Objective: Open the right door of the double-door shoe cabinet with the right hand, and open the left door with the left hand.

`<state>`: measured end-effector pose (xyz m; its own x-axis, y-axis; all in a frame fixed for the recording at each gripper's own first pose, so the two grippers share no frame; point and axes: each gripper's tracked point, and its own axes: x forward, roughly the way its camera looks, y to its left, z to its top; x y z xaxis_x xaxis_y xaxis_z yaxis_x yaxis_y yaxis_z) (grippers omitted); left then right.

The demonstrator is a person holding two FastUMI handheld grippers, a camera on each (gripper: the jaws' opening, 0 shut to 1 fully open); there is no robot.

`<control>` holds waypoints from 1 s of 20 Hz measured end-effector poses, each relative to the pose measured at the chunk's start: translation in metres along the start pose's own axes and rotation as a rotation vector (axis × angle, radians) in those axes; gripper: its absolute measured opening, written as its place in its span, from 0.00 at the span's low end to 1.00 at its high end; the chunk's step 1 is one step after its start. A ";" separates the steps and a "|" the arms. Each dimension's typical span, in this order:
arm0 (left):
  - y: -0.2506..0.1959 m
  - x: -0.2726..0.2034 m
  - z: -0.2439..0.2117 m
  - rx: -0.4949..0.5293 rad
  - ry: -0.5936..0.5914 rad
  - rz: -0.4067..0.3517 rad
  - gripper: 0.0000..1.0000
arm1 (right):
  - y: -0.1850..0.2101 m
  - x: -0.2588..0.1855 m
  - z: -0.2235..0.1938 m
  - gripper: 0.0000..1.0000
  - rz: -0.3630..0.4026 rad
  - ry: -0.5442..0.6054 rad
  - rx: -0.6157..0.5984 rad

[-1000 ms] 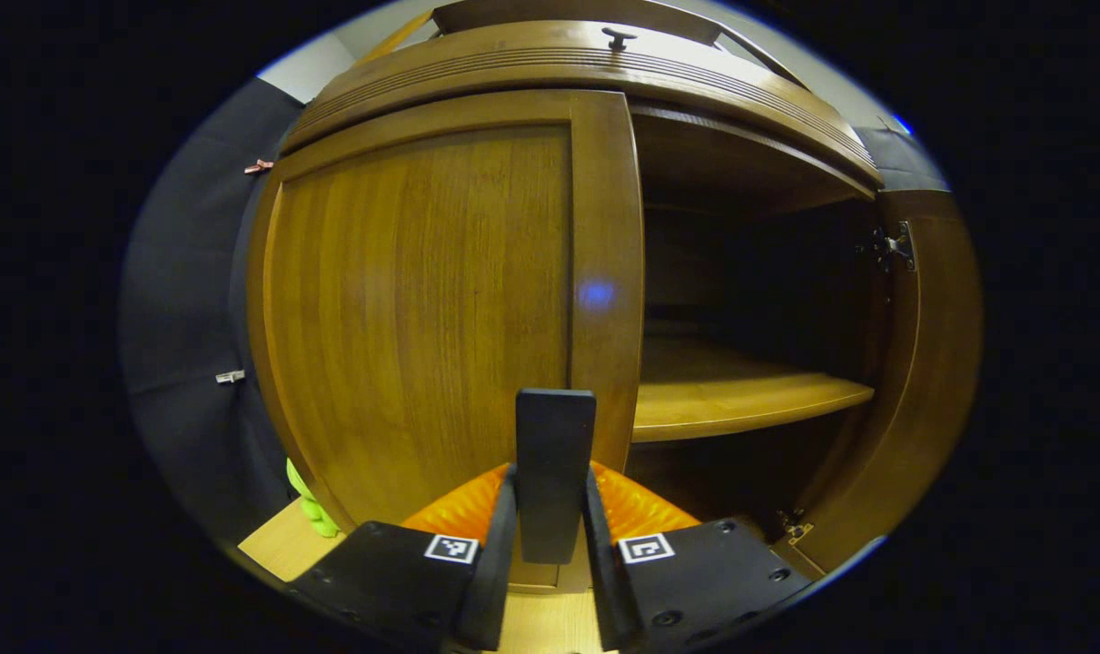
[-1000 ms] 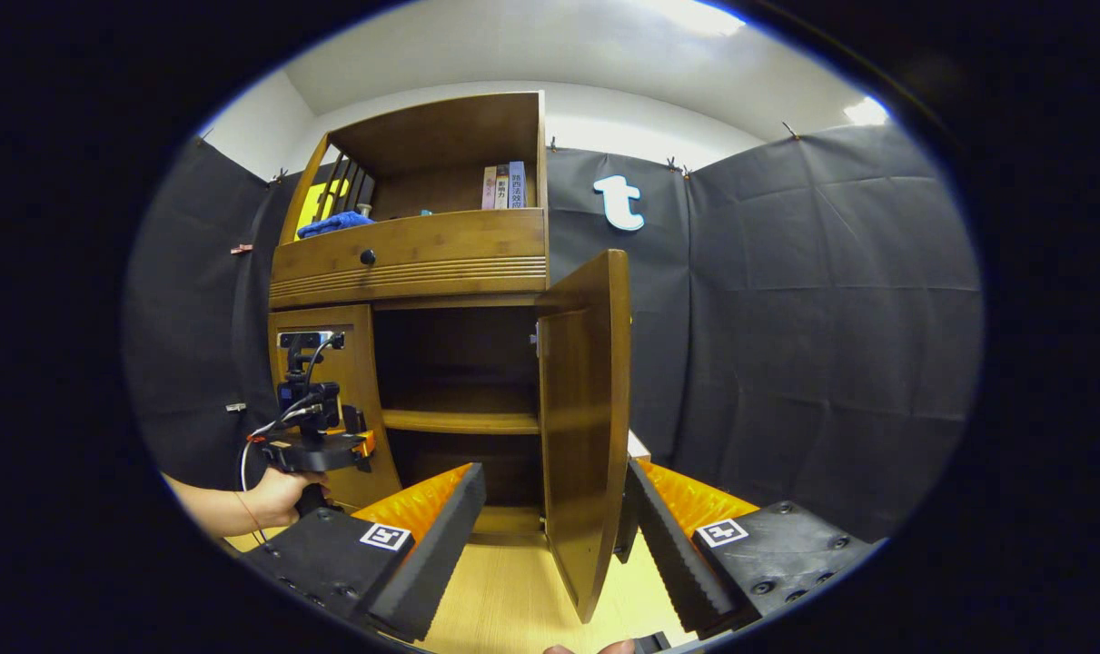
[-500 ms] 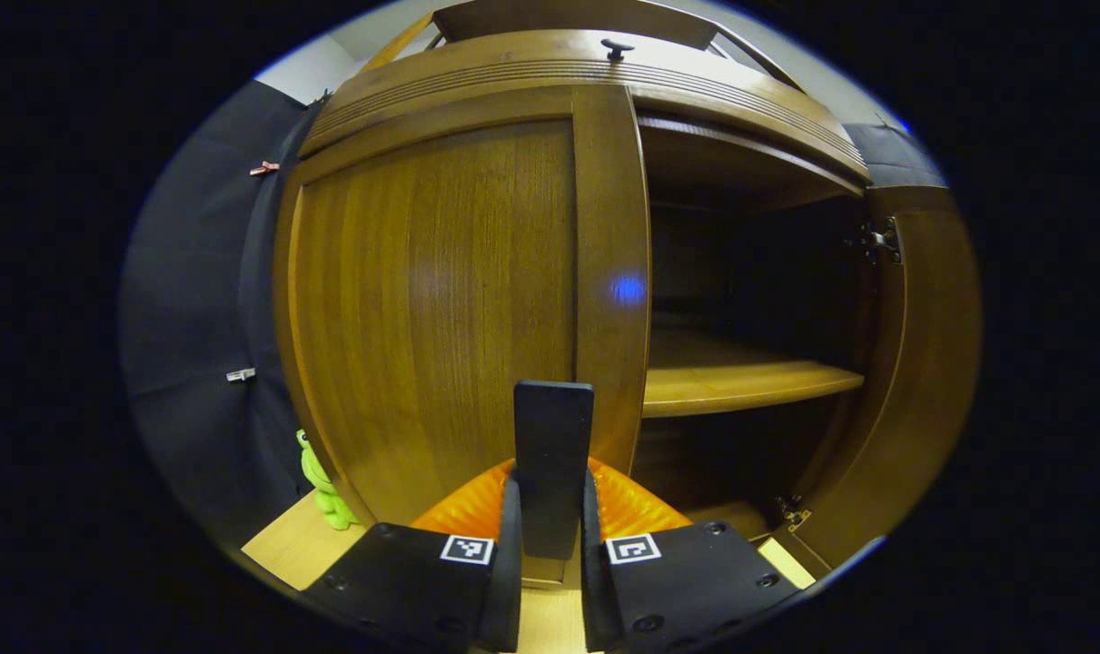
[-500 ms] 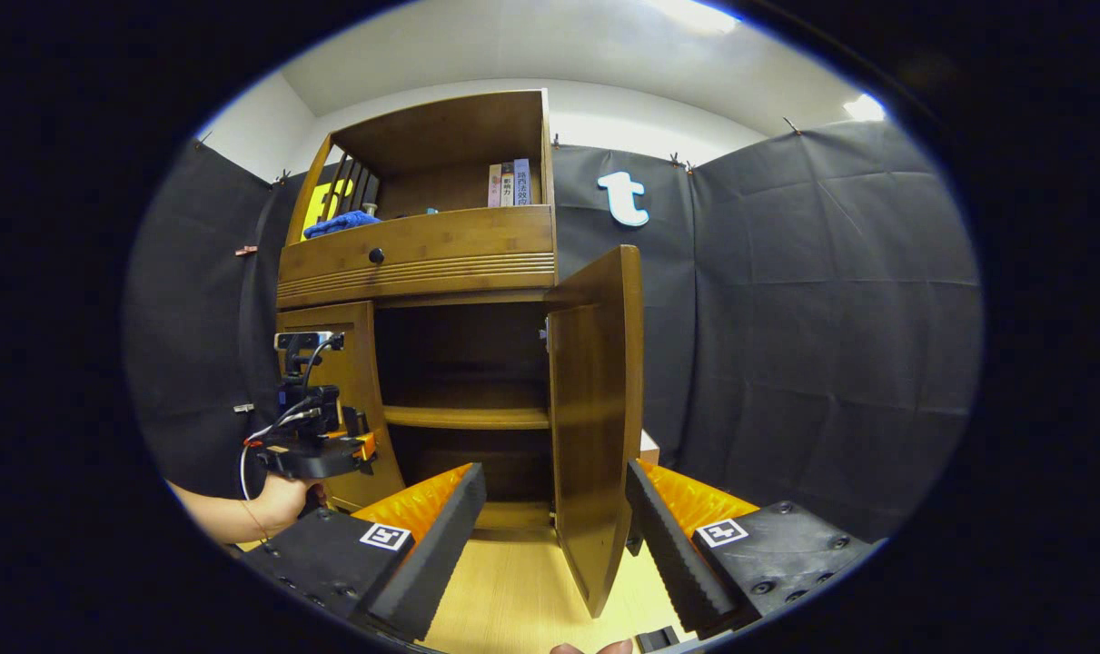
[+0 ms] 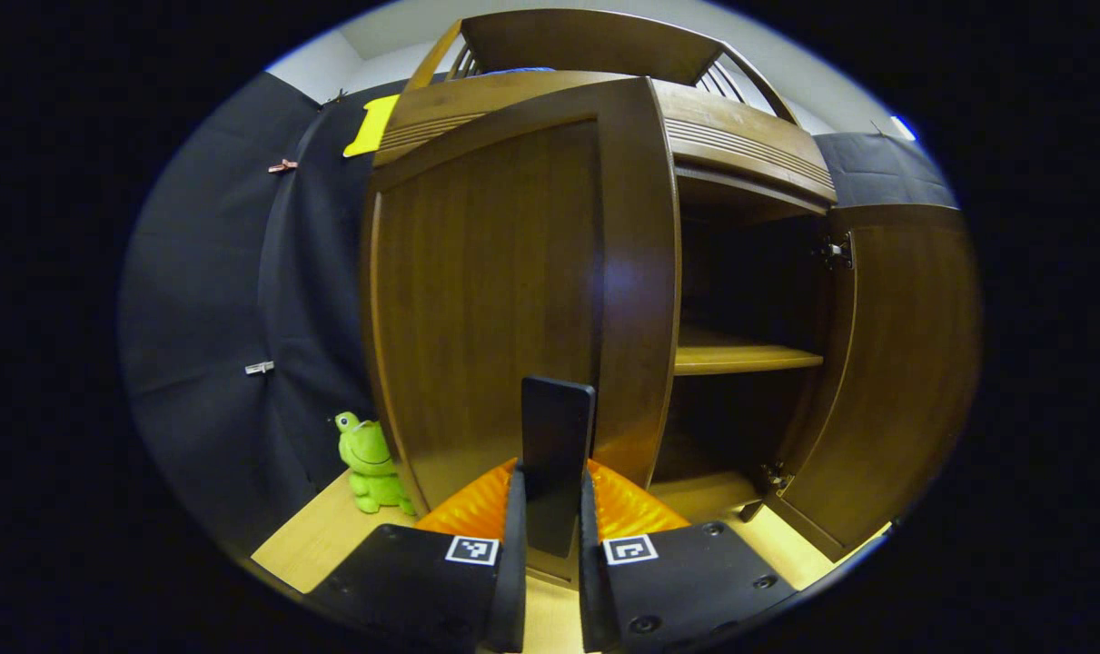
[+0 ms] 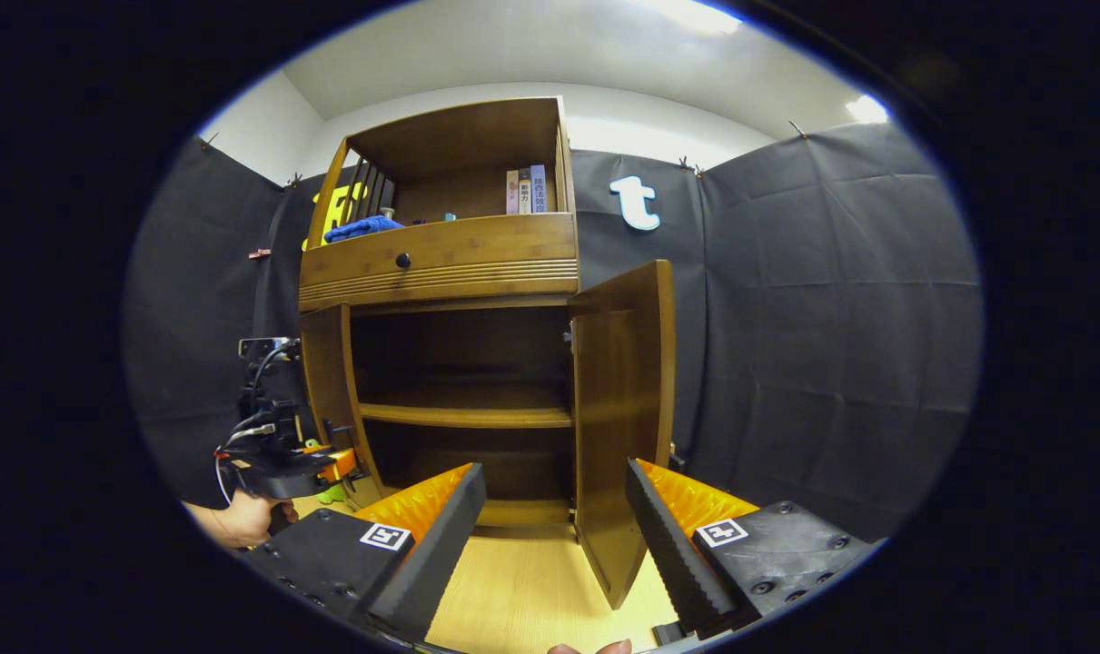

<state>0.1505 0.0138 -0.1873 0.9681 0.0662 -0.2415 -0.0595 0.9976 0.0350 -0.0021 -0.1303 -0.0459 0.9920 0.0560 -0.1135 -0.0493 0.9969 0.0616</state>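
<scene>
In the left gripper view my left gripper [image 5: 550, 495] is shut on the flat black handle [image 5: 557, 427] of the left door [image 5: 486, 291], which stands swung out from the brown wooden shoe cabinet. The right door [image 5: 890, 363] hangs wide open beyond it. In the right gripper view my right gripper [image 6: 550, 536] is open and holds nothing. The right door [image 6: 622, 409] stands open just past its fingers, apart from them. The left door [image 6: 329, 391] shows nearly edge-on, with the left gripper [image 6: 272, 459] and a hand at it. Inside, a shelf [image 6: 466, 413] is bare.
A green frog toy [image 5: 368, 459] sits on the light wood floor [image 6: 522, 590] left of the cabinet. Above the doors is a drawer [image 6: 440, 259] with a dark knob. The open top shelf holds books [image 6: 527, 189] and a blue cloth [image 6: 361, 227].
The left door has swung further out with my left gripper on its handle, uncovering the frog toy. The right gripper has drawn back a little from the open right door.
</scene>
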 end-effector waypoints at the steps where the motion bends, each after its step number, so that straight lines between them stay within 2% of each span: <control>1: 0.007 -0.009 -0.001 -0.001 0.000 0.003 0.28 | 0.004 -0.005 -0.001 0.98 0.002 -0.001 -0.003; 8: 0.055 -0.051 -0.008 0.005 -0.007 0.017 0.24 | 0.029 -0.012 0.000 1.00 0.016 -0.004 0.016; 16: 0.109 -0.076 -0.013 -0.009 -0.016 0.042 0.17 | 0.056 -0.019 -0.004 0.98 0.034 0.001 0.014; 17: 0.114 -0.078 -0.014 -0.013 -0.016 0.041 0.15 | 0.058 -0.020 -0.005 1.00 0.031 -0.001 0.015; 20: 0.124 -0.084 -0.013 -0.013 -0.020 0.019 0.14 | 0.065 -0.023 -0.006 0.98 0.023 -0.004 0.015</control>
<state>0.0588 0.1323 -0.1753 0.9714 0.0844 -0.2219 -0.0804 0.9964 0.0270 -0.0285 -0.0669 -0.0448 0.9910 0.0789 -0.1081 -0.0706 0.9944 0.0792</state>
